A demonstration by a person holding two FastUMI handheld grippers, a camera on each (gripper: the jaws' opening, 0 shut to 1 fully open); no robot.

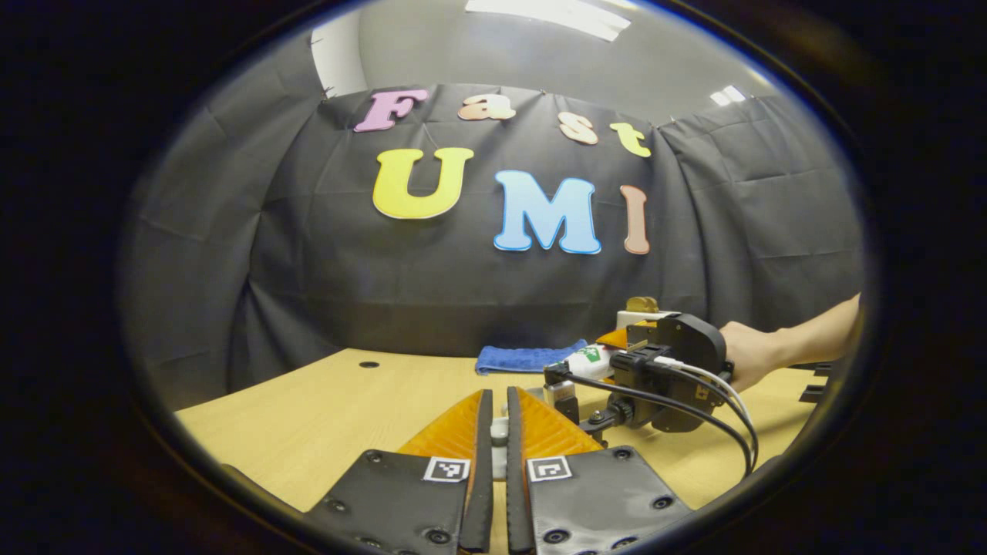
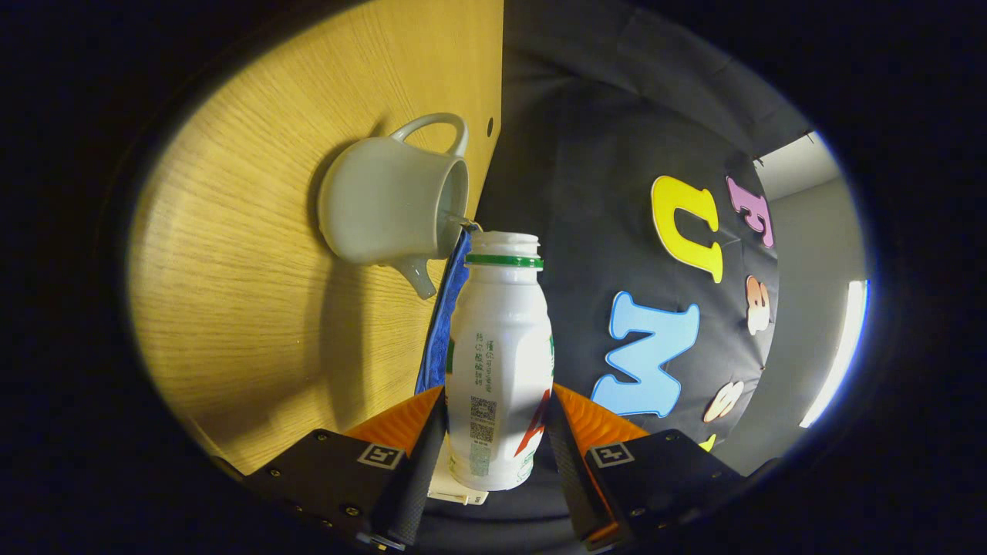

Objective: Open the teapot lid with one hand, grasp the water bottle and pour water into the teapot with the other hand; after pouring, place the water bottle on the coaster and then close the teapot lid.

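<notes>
right gripper (image 2: pixel 493 432) clamped on water bottle (image 2: pixel 500 362), mouth at lidless teapot (image 2: pixel 389 204); left gripper (image 1: pixel 493 416) nearly closed, pinching small white piece

Glossy ceramic teapot (image 2: pixel 389 202), wood-grain table (image 2: pixel 247 308)

We see a light wooden table (image 1: pixel 324 416) with a small dark hole in its top. On it lie a folded blue cloth (image 1: pixel 520 358) and a pale teapot (image 2: pixel 385 204).
</notes>
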